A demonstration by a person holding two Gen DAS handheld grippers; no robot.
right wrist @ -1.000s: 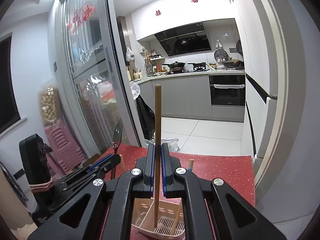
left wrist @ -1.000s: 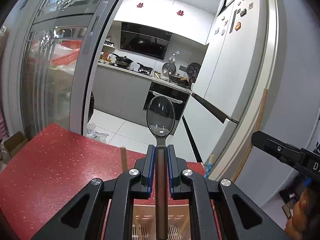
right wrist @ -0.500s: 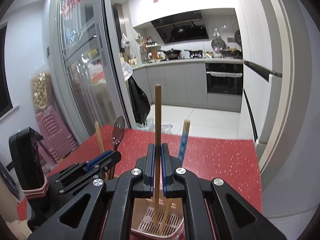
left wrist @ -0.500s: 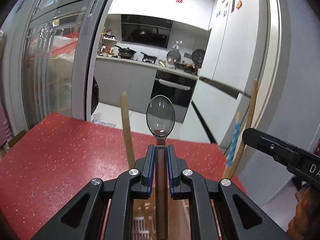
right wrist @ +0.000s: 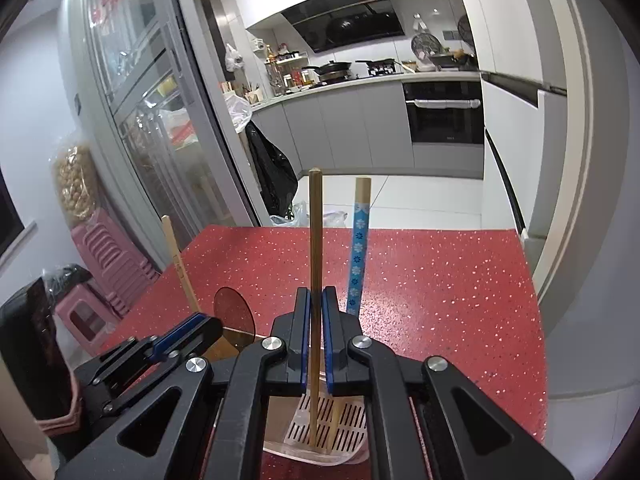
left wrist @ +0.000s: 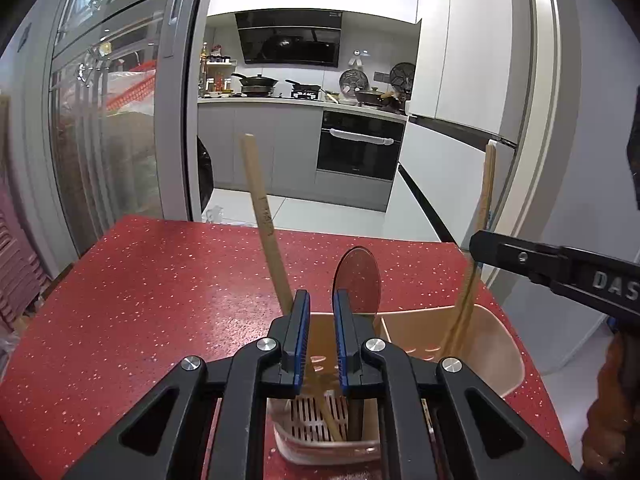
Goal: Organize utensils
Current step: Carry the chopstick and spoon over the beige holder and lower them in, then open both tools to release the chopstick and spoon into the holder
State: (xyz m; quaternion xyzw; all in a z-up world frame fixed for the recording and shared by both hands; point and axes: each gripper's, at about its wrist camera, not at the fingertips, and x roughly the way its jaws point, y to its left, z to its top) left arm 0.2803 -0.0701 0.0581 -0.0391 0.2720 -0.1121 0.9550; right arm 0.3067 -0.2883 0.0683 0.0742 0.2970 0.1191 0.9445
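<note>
I hold a two-finger gripper in each hand above a pale pink utensil holder (left wrist: 508, 352) that stands on a red speckled table (left wrist: 160, 288); every place below is given relative to that holder. My left gripper (left wrist: 320, 340) hangs just over the holder's near compartment with its jaws parted to a narrow gap and nothing between them. The spoon (left wrist: 356, 280) stands in that compartment just past my right-hand jaw, handle down on the slotted floor, its round bowl up above the rim and its long axis close to upright; I cannot tell whether it touches the jaw. A wooden chopstick (left wrist: 262, 216) leans out of the same compartment, tilting away to the left. My right gripper (right wrist: 316, 340) hangs over the holder's other compartment, jaws closed on a dark brown chopstick (right wrist: 315, 240) that runs straight up and down, its lower tip at or just above the slotted floor; I cannot tell which. A chopstick with a blue flowered band (right wrist: 358, 248) stands in that compartment just to the right, leaning slightly. Since the held chopstick's axis points straight down into the holder, I judge my right hand is the nearer one for the coming release.
</note>
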